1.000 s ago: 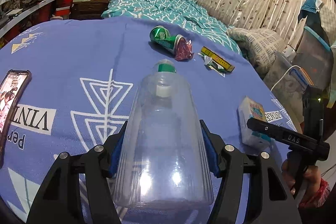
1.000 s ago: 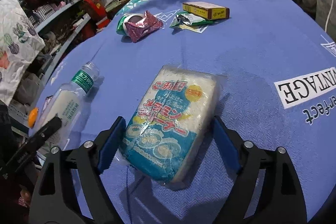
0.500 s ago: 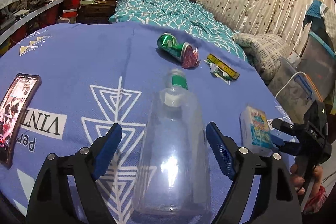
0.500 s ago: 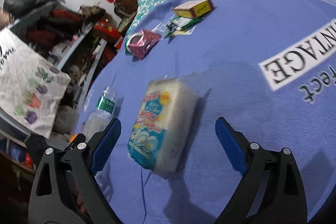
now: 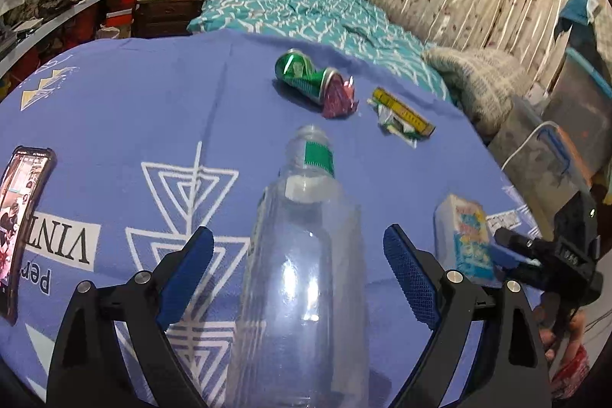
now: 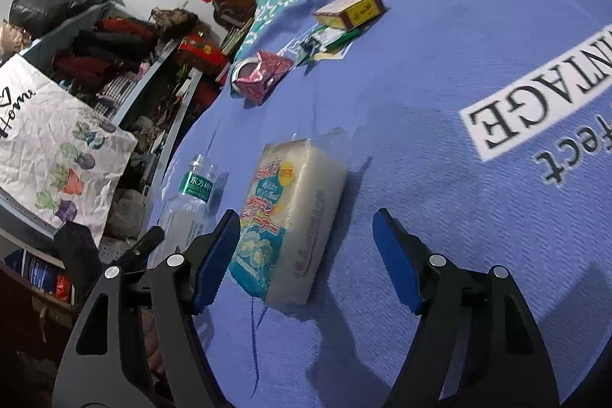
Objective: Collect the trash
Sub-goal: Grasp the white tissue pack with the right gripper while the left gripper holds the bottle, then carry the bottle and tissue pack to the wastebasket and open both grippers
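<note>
The left gripper [image 5: 298, 278] has just been opening. Its jaws now stand wide and free of the clear bottle [image 5: 302, 285], which lies released between them at the near edge of the blue cloth [image 5: 153, 109].

The right gripper [image 6: 306, 259] has just been closing around the tissue pack [image 6: 290, 217] near the right edge. Its left pad looks to touch it, the right pad is apart. I judge the pack is the next trash to collect.

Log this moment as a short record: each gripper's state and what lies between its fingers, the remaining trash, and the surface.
left gripper: open, jaws just opened; clear plastic bottle lies between them, untouched
right gripper: open, jaws just closing; tissue pack between them, right pad clear
other trash: crushed green can, red wrapper, yellow box, crumpled green wrapper
non-trash: phone at left edge
surface: blue printed cloth
</note>
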Demonstrator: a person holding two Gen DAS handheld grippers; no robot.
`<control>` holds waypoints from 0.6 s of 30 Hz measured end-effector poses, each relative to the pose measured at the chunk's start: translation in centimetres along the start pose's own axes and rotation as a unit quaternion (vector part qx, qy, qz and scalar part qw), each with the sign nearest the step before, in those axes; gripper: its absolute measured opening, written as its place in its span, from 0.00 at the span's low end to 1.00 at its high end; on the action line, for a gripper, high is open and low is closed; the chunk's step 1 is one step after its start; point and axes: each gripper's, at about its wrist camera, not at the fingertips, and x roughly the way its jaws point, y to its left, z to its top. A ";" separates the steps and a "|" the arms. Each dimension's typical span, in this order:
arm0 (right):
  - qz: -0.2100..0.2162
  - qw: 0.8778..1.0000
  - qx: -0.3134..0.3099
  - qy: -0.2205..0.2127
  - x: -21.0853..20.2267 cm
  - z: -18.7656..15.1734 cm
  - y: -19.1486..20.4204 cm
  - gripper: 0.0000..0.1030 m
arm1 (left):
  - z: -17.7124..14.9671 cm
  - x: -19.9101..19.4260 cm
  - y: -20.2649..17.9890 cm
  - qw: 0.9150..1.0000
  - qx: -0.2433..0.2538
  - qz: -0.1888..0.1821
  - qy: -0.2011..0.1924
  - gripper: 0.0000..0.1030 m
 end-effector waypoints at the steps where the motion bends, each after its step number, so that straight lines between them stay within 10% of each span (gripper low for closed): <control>1: 0.000 1.000 -0.004 0.004 0.3 0.0 0.2 0.70 | -0.2 0.3 0.0 1.000 0.004 0.003 0.006 0.84; 5: 0.000 1.000 -0.026 0.012 1.7 -0.1 1.5 0.66 | -0.6 1.2 -0.1 1.000 0.011 0.003 0.024 0.64; 6: -0.001 0.999 -0.033 0.020 2.2 0.0 1.6 0.44 | -0.7 1.5 -0.1 0.999 0.012 -0.006 0.034 0.61; 18: 0.002 0.999 -0.012 -0.031 -1.0 0.3 0.5 0.29 | 0.3 4.0 -5.5 0.988 0.033 -0.124 0.086 0.60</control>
